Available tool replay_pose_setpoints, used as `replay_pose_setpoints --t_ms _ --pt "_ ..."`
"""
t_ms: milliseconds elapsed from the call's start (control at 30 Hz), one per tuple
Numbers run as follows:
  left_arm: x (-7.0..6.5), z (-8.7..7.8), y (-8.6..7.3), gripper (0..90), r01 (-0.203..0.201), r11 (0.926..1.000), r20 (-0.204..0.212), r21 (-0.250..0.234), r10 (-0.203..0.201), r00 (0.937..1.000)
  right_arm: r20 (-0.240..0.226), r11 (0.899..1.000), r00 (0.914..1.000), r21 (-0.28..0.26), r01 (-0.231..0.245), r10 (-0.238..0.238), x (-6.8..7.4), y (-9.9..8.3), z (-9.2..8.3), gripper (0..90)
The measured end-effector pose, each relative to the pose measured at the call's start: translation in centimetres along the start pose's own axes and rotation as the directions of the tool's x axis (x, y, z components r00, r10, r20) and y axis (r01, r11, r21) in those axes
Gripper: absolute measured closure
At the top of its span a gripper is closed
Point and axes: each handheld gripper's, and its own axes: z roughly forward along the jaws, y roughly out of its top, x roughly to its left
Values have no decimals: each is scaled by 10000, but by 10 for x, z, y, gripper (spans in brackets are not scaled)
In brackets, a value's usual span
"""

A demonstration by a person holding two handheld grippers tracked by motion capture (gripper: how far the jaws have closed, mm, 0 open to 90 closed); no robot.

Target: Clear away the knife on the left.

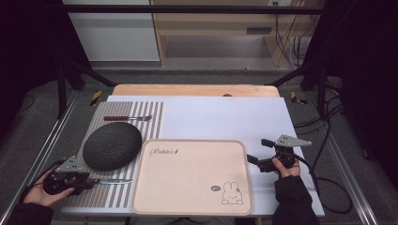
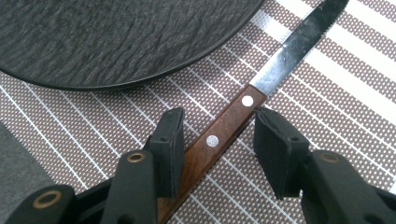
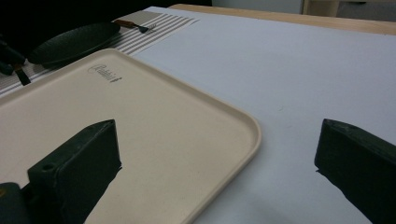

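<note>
A knife (image 1: pixel 112 181) with a brown wooden handle (image 2: pixel 219 135) lies on the striped placemat (image 1: pixel 155 117), just in front of a dark slate plate (image 1: pixel 112 146). My left gripper (image 1: pixel 91 180) is down at the handle. In the left gripper view its jaws straddle the handle, which runs slantwise between the pads (image 2: pixel 170 140), with a gap still showing on each side. My right gripper (image 1: pixel 256 150) hovers at the right edge of the beige rabbit tray (image 1: pixel 187 178), with its jaws wide apart and nothing between them (image 3: pixel 217 128).
A fork (image 1: pixel 126 118) with a dark handle lies at the far end of the placemat. A white sheet (image 1: pixel 220 117) covers the table beyond the tray. The slate plate (image 2: pixel 116 37) sits close to the knife blade. A cable trails from the right gripper.
</note>
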Motion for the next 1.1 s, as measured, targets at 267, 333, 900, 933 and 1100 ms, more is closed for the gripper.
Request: replay_pose_setpoints --t_ms 267,333,900,933,1100 --pt "-9 -2 3 590 -746 9966 -335 348 757 9966 6 10000 10000 -17 15 -15 0 0 0 3" --pt "-10 -2 4 609 -909 9953 -240 345 918 9955 3 10000 10000 -15 16 -16 0 0 0 3" --pt "-18 -4 9 716 -1295 9896 130 627 1290 9916 -3 10000 10000 0 20 -20 0 0 -1 4" --pt "-19 -4 10 748 -1294 9897 119 619 1289 9916 -1 10000 10000 -2 31 -31 0 0 -1 4" --pt "-22 -2 13 753 -1417 9865 73 818 1416 9899 -18 10000 10000 -11 2 -2 0 0 -1 3"
